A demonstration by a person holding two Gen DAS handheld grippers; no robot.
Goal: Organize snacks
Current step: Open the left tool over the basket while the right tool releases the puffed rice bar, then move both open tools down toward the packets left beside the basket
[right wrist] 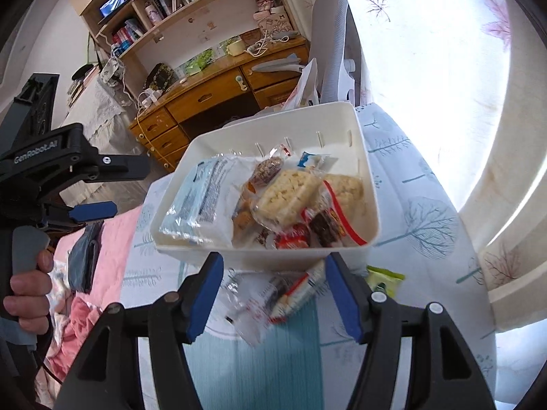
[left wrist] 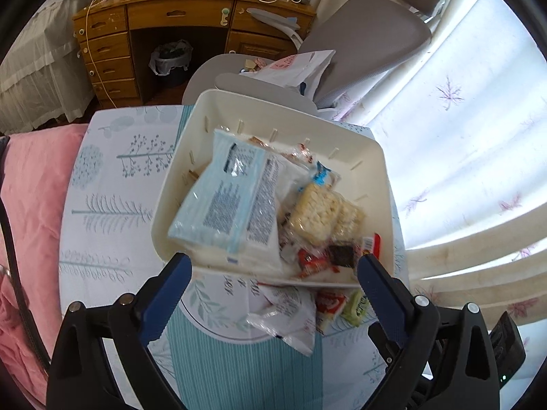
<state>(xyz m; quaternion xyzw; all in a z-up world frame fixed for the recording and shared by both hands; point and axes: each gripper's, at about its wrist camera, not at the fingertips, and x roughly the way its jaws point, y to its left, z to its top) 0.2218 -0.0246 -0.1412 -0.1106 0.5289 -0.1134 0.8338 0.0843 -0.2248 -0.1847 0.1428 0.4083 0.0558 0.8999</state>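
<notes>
A white plastic bin (left wrist: 376, 157) (right wrist: 362, 136) stands on the table and holds several snacks: a light blue packet (left wrist: 222, 198) (right wrist: 195, 198), puffed rice cakes (left wrist: 318, 215) (right wrist: 283, 194) and red wrapped sweets (left wrist: 314, 261) (right wrist: 294, 239). On the cloth in front of the bin lie a clear-white wrapper (left wrist: 287, 321) (right wrist: 249, 307), a red-white packet (left wrist: 330, 304) (right wrist: 301, 290) and a green packet (left wrist: 357, 307) (right wrist: 384, 278). My left gripper (left wrist: 273, 273) is open and empty just before the bin. My right gripper (right wrist: 273, 280) is open and empty above the loose packets.
The table wears a white and teal tree-print cloth (left wrist: 112, 205) (right wrist: 427, 212). A grey office chair (left wrist: 362, 34) with a white bag stands behind it. A wooden desk (left wrist: 191, 10) (right wrist: 212, 92) is at the back, pink bedding (left wrist: 30, 205) to the left, curtains (left wrist: 461, 119) to the right.
</notes>
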